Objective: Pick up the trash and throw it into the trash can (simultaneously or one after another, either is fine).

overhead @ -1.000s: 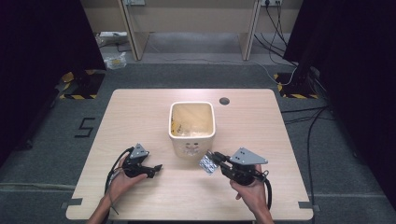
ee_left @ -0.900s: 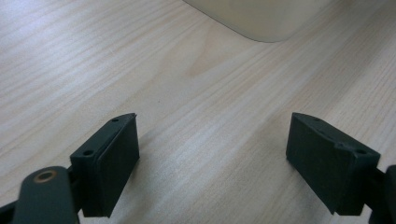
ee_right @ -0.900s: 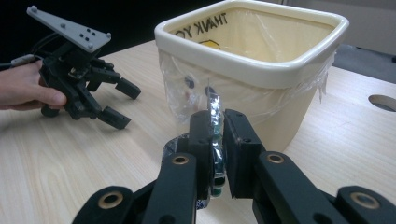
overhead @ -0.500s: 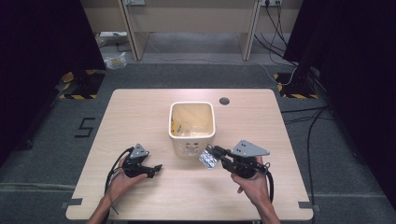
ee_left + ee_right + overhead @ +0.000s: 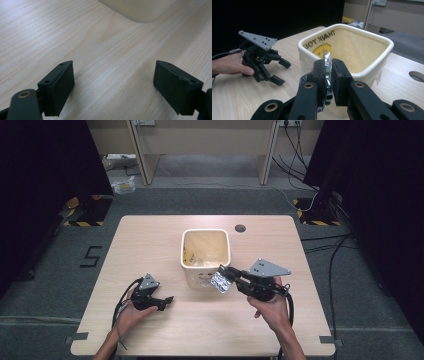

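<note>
High view: your right gripper (image 5: 226, 276) is clamped on a silvery blister pack (image 5: 220, 282), held in the air against the near wall of the cream bin (image 5: 205, 265) and just below its rim. The bin stands near the middle of the table (image 5: 150, 235). Your left gripper (image 5: 167, 300) lies low over the table, near the bin's near-left corner and well apart from the pack; your left hand (image 5: 131, 310) and right hand (image 5: 270, 307) grasp the gripper bodies.

Right gripper view: here the pack (image 5: 327, 72) is seen edge-on, a thin strip pinched between the two black pads, its long axis running upright along the jaws and its top end pointing up toward the bin's rim (image 5: 344, 27). This view also reveals the printed lettering and a yellow face on the bin's inner wall, and a clear liner folded over the rim, which the high view leaves indistinct. The left gripper (image 5: 280, 71) appears beyond the bin's left side, its jaws apart.

Left gripper view: the left gripper (image 5: 113, 82) has its jaws spread wide over bare table (image 5: 50, 30), nothing between them; a rounded lower corner of the bin (image 5: 140, 10) shows ahead at the top edge.
</note>
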### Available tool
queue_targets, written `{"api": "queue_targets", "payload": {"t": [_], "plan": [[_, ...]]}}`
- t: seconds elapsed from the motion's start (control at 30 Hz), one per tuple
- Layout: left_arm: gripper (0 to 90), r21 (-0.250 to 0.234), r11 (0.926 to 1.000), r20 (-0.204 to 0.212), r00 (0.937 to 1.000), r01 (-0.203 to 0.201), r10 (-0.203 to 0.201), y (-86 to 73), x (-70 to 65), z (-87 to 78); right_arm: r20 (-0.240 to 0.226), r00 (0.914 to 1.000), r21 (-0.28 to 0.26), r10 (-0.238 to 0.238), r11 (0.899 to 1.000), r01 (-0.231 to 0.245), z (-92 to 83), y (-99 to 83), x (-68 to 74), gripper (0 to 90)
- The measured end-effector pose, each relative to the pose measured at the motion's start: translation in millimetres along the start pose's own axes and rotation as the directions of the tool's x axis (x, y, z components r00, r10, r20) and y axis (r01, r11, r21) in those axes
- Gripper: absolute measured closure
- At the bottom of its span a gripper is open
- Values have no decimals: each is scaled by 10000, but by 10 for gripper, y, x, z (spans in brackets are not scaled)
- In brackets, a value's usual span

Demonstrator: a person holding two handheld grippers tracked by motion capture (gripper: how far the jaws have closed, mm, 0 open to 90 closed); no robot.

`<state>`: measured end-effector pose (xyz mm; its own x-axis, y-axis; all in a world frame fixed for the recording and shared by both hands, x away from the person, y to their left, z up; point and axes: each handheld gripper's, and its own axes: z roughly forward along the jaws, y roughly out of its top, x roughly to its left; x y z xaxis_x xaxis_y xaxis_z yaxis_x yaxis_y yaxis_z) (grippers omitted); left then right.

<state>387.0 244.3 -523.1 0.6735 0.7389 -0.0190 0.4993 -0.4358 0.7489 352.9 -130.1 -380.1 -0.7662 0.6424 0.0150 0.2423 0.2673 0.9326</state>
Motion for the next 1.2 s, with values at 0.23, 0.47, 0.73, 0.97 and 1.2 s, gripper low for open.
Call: {"api": "queue_targets", "payload": {"t": [0.23,0.47,0.73,0.97,1.2], "plan": [[160,-2,10000,0,10000,1,-1,0,0,0,-119,9999,-38,80,10000,-81,13,97,-30,820],[160,-1,10000,0,10000,-1,1,0,0,0,-200,9997,-151,-118,9998,115,39,223,-14,820],[160,-1,10000,1,10000,0,0,0,0,0,-19,10000,-249,-33,9997,33,188,406,-111,821],[161,-9,10000,2,10000,14,-14,0,0,0,-89,9997,-217,206,9995,-208,316,487,-204,821],[161,-11,10000,2,10000,13,-13,0,0,0,102,9993,-263,372,9990,-369,397,573,-284,820]]}}
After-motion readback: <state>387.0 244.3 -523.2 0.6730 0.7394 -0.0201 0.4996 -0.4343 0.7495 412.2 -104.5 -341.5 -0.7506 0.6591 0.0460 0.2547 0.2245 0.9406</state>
